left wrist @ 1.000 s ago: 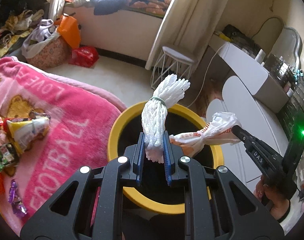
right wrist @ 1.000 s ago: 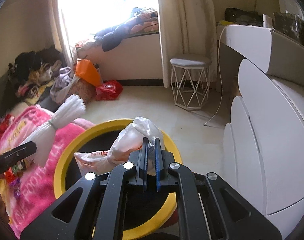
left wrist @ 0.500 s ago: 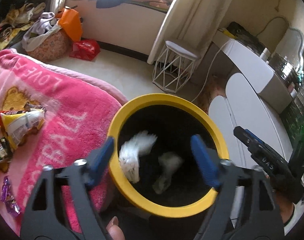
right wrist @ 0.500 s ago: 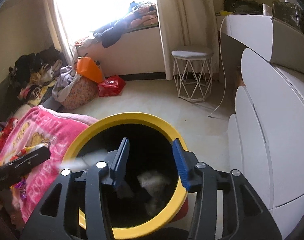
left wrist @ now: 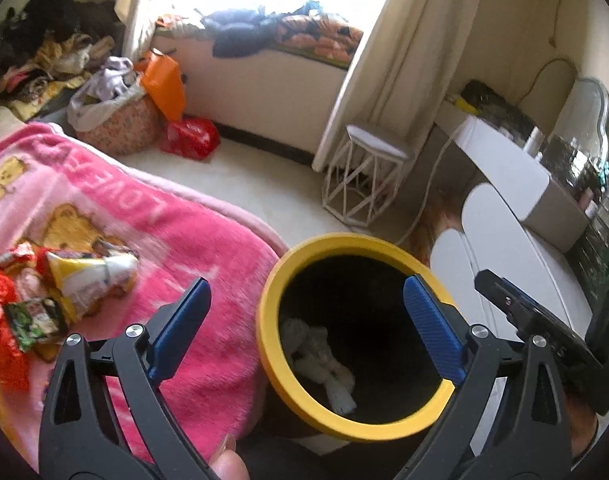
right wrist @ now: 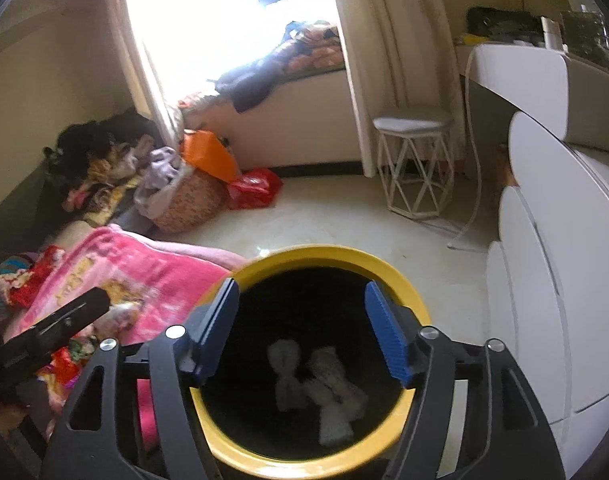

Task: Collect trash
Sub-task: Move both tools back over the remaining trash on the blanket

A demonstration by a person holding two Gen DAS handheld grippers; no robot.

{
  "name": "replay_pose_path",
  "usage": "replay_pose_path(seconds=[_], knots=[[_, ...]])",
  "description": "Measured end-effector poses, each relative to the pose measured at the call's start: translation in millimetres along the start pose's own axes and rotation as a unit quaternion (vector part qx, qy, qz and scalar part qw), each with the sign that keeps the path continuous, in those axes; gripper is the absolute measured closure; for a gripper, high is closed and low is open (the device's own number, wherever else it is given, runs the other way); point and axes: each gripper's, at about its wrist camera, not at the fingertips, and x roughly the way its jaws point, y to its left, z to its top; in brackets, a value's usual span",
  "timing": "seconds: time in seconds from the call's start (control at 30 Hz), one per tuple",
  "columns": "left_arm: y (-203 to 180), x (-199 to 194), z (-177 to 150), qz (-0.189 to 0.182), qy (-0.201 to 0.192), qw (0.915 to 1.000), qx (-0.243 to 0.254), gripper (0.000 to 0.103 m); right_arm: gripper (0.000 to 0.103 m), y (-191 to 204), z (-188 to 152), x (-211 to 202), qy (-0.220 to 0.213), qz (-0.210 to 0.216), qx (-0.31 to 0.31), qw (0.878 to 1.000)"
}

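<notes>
A yellow-rimmed black bin (left wrist: 344,240) stands beside the bed; it also shows in the right wrist view (right wrist: 328,254). Two white pieces of trash (left wrist: 320,356) lie at its bottom, also seen in the right wrist view (right wrist: 328,384). My left gripper (left wrist: 304,328) is open and empty, above the bin's left rim. My right gripper (right wrist: 304,332) is open and empty, right over the bin's mouth. Several snack wrappers (left wrist: 84,280) lie on the pink blanket (left wrist: 192,248) to the left.
A white wire stool (left wrist: 364,176) stands by the curtain. White rounded cabinets (right wrist: 552,280) are at the right. A laundry basket (left wrist: 116,124), an orange bag (left wrist: 164,84) and a red bag (left wrist: 192,136) sit by the window bench.
Both grippers opened and let go of the white foam net and the plastic bag, which fell into the bin. The left gripper swung a little left, toward the bed.
</notes>
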Motion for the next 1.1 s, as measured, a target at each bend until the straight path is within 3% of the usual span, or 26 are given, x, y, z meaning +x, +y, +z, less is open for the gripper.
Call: replay_pose_path(seconds=[0.5, 1.1], knots=[[42.8, -51.5, 17.9, 0.040, -0.071, 0.9962, -0.031, 0.011, 0.024, 62.1, 10.5, -11.3, -0.021, 0.062, -0.037, 0.997], [102.0, -93.2, 18.6, 0.090, -0.110, 0.9870, -0.074, 0.011, 0.022, 141.7, -3.2, -4.5, -0.003, 0.128, -0.113, 0.985]])
